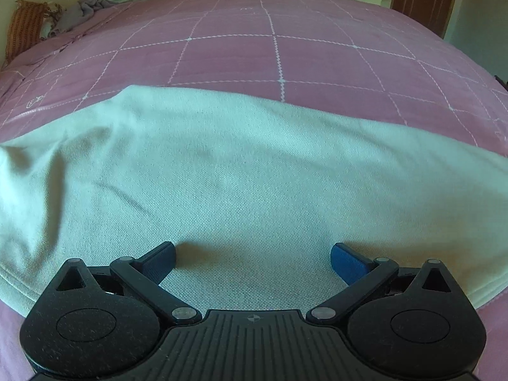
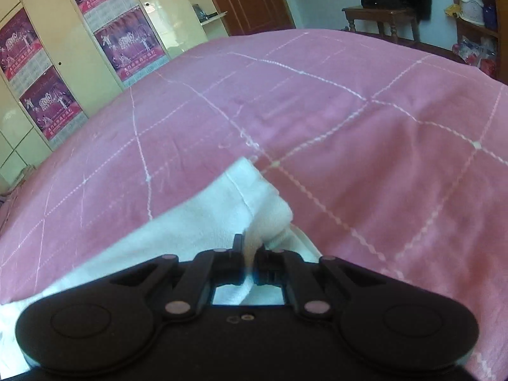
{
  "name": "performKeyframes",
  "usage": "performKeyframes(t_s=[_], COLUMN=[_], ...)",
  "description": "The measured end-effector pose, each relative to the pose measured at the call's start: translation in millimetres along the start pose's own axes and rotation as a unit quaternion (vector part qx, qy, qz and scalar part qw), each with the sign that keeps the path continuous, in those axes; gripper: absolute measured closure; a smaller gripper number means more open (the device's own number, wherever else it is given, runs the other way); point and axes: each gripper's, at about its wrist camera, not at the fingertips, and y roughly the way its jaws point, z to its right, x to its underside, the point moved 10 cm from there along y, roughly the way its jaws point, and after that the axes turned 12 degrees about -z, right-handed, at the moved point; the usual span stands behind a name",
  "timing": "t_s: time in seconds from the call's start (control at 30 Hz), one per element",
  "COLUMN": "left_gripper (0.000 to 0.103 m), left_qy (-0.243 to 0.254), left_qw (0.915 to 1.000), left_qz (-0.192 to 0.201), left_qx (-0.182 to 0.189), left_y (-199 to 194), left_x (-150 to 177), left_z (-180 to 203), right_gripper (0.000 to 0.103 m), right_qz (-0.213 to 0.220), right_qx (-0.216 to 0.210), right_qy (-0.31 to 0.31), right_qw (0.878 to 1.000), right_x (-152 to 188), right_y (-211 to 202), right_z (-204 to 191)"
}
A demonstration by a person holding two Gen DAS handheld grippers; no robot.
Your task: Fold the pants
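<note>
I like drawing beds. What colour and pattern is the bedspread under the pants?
Pink bedspread with a white stitched grid of squares, clearest in the left wrist view.

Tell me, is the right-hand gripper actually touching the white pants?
Touching. The right wrist view shows the right gripper shut with a fold of the white pants pinched between its pads, above the pink bedspread.

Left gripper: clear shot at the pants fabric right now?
Probably yes. The left gripper is open directly over the flat white pants on the pink bedspread, with nothing between its fingers and the cloth.
</note>
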Motion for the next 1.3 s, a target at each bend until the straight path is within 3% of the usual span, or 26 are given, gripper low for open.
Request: performKeyframes(t_s=[0.1, 0.2, 0.3, 0.47, 0.6, 0.7, 0.73, 0.9, 1.0, 1.17, 1.27, 1.3], left_gripper=[0.0, 0.0, 0.0, 0.0, 0.0, 0.0, 0.0, 0.0, 0.0, 0.0, 0.0, 0.0], left_qy=[-0.006, -0.002, 0.012, 0.019, 0.042, 0.041, 0.038, 0.044, 0.059, 0.072, 0.09, 0.09], left_qw=[0.9999, 0.9997, 0.9991, 0.998, 0.9978, 0.9977, 0.9978, 0.9981, 0.9978, 0.9963, 0.9952, 0.9951], left_qz=[-0.003, 0.008, 0.009, -0.002, -0.016, -0.019, -0.019, -0.011, -0.001, -0.03, -0.017, -0.016], left_qx=[0.008, 0.022, 0.04, 0.06, 0.049, 0.05, 0.05, 0.042, 0.031, 0.036, 0.035, 0.037], left_y=[-2.2, -10.0, -13.9, -13.1, -5.3, -6.8, -7.8, -14.5, -16.9, -2.1, -5.6, -7.0], left_x=[-2.2, -7.6, -11.4, -7.6, 2.0, 2.5, 1.6, -7.6, -13.0, 2.3, 17.6, 21.9], left_z=[-0.5, 7.4, 24.7, 42.3, 48.7, 50.5, 51.2, 69.1, 83.7, 98.7, 102.8, 102.7], right_gripper=[0.095, 0.085, 0.096, 0.097, 0.097, 0.08, 0.08, 0.082, 0.082, 0.082, 0.082, 0.082], right_qz=[-0.006, 0.004, -0.027, -0.027, -0.03, 0.014, 0.032, 0.016, -0.013, -0.057, -0.049, -0.051], right_qx=[0.01, 0.003, 0.006, 0.05, 0.064, 0.09, 0.088, 0.051, 0.042, 0.075, 0.084, 0.083], right_qy=[-0.019, -0.005, -0.018, -0.044, -0.058, -0.039, -0.037, -0.167, -0.206, -0.231, -0.29, -0.29], right_qw=[1.0, 1.0, 0.999, 0.997, 0.996, 0.995, 0.995, 0.984, 0.978, 0.968, 0.952, 0.952], right_x=[0.9, 0.8, 14.8, 15.8, 21.1, 11.4, 8.3, 13.7, 18.4, 34.8, 56.9, 63.8], right_y=[1.6, -9.2, -5.6, -12.2, -18.0, -37.9, -46.1, -34.3, -9.5, 24.2, 17.3, 11.3], right_z=[-7.8, -7.6, 5.4, 6.3, 7.3, 6.7, 3.9, -70.4, -103.6, -93.2, -85.5, -81.3])
